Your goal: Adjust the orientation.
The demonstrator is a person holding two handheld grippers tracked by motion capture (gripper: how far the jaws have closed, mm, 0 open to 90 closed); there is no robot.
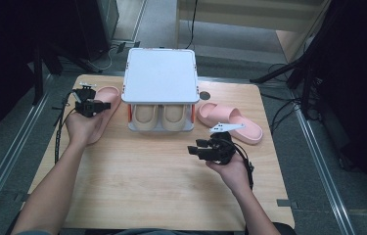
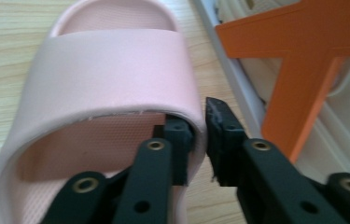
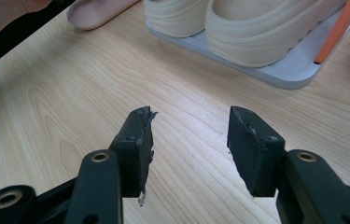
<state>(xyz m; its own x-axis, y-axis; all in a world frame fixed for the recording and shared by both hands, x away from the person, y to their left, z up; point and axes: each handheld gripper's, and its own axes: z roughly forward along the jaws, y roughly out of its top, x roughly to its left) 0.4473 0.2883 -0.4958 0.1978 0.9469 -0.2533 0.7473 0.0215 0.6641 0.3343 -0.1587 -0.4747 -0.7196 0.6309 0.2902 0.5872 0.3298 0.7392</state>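
Left tongs [image 2: 199, 140] clamped on strap edge of pink slipper [image 2: 112, 74], slipper lying on surface [image 1: 147, 166] left of white shoe rack [image 1: 160, 76], right tongs [image 3: 189, 140] held apart above bare wood, second pink slipper [image 1: 230, 122] seen right of rack.

Light wood bench [image 1: 137, 186], rounded corners, pale grain, evenly lit from above. Grey floor [image 1: 313, 205] all round; metal rails [image 1: 325, 171] run along both sides of bench. Black stand legs [image 1: 281, 73] at rt, dark equipment [image 1: 93, 24] upper lt, w/ loose cables [image 1: 281, 115] trailing on floor. Pale wooden panel [image 1: 249, 14] across far end. Edges of room in shadow.
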